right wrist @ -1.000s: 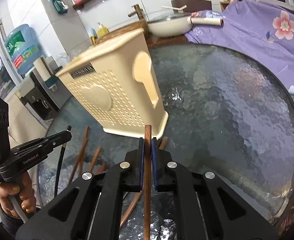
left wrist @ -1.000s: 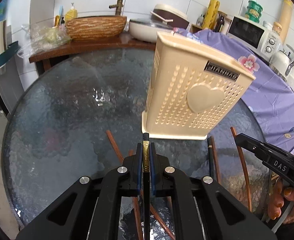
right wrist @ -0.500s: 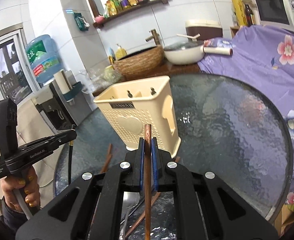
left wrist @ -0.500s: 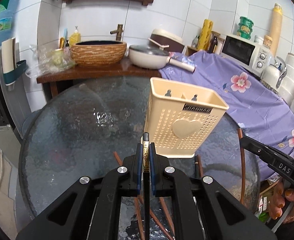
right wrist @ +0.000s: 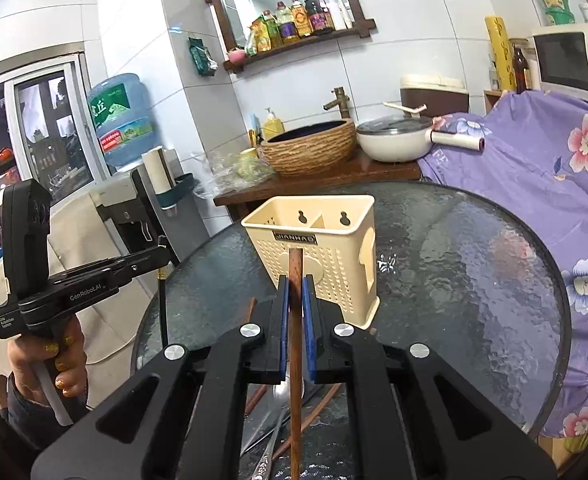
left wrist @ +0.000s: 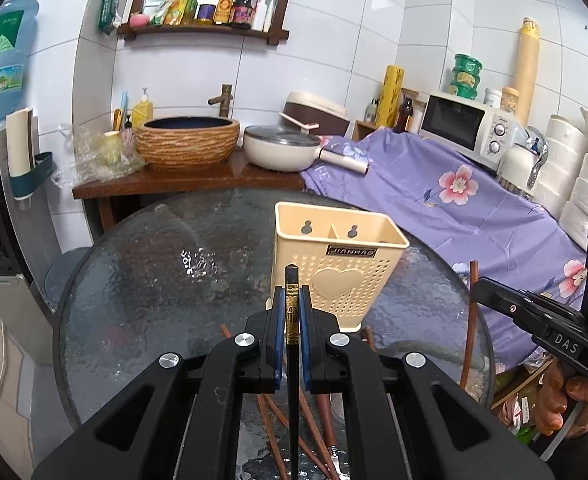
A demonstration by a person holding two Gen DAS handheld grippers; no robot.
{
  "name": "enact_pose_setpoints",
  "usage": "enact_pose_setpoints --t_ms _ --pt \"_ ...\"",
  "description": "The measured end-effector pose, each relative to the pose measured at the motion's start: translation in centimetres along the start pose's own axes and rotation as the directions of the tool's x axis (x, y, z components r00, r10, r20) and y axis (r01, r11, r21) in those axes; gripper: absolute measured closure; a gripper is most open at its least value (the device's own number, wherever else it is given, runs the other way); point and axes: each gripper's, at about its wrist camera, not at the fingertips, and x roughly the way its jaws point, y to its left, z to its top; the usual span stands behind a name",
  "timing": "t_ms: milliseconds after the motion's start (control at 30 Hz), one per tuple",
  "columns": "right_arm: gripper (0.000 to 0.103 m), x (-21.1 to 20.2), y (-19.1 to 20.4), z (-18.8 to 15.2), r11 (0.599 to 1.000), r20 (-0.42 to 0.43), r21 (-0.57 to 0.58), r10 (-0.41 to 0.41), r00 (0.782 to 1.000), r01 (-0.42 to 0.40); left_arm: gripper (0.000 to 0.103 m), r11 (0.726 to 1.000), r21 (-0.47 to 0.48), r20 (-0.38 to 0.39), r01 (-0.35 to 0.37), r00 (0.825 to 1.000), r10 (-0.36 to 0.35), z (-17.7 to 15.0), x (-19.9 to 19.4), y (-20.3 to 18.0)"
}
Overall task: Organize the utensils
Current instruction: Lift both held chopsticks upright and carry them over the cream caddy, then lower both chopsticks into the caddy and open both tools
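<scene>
A beige perforated utensil holder (left wrist: 336, 268) (right wrist: 322, 256) with two compartments stands upright on the round glass table (left wrist: 141, 280) (right wrist: 474, 280). My left gripper (left wrist: 292, 300) is shut on a black chopstick (left wrist: 291, 380) with a gold band, held above the table on the near side of the holder. My right gripper (right wrist: 295, 292) is shut on a brown wooden chopstick (right wrist: 295, 380), also raised in front of the holder. Several brown chopsticks (left wrist: 314, 432) and metal spoons (right wrist: 277, 420) lie on the glass below the grippers.
A wooden counter behind the table carries a woven basin (left wrist: 187, 142) and a white lidded pan (left wrist: 281, 152). A purple floral cloth (left wrist: 454, 200) covers furniture to the right, with a microwave (left wrist: 470, 128) on it. A water dispenser (right wrist: 121, 128) stands left. A hand (right wrist: 53, 364) holds the left gripper.
Both grippers have risen and drawn back from the holder with their chopsticks still clamped. The holder now looks smaller and its open top shows.
</scene>
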Motion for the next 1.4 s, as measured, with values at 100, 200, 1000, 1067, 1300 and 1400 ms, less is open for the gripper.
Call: enact_pose_setpoints --t_ms 100,200,1000,1067,1300,1400 --pt "0.096 -0.8 0.3 0.4 1.0 0.013 -0.009 0.007 1.0 -0.007 0.097 1.0 0.01 0.02 0.003 1.0 -0.004 0.3 -1.0 -0.3" --pt "0.096 -1.1 0.7 0.5 1.0 0.018 -0.018 0.006 1.0 -0.005 0.097 1.0 0.012 0.035 0.011 0.999 -0.012 0.5 -1.6 -0.5" --pt "0.096 -2.4 2.9 5.0 0.996 0.079 -0.083 0.035 0.996 -0.029 0.097 0.999 0.005 0.144 0.034 0.989 -0.034 5.4 -3.2 -1.7" --pt "0.096 -2.6 3.2 6.2 0.995 0.094 -0.095 0.033 0.995 -0.024 0.097 0.999 -0.018 0.158 0.043 0.987 -0.04 6.7 -3.0 -1.5" --pt "0.096 -3.1 3.8 12.3 0.995 0.174 -0.1 0.023 0.984 -0.006 0.097 0.996 -0.088 0.246 0.028 0.969 -0.006 12.6 -2.7 -1.1" --pt "0.096 -3.1 3.9 15.1 0.996 0.213 -0.089 0.01 0.977 0.01 0.097 0.993 -0.119 0.293 0.018 0.956 0.018 15.1 -2.8 -0.8"
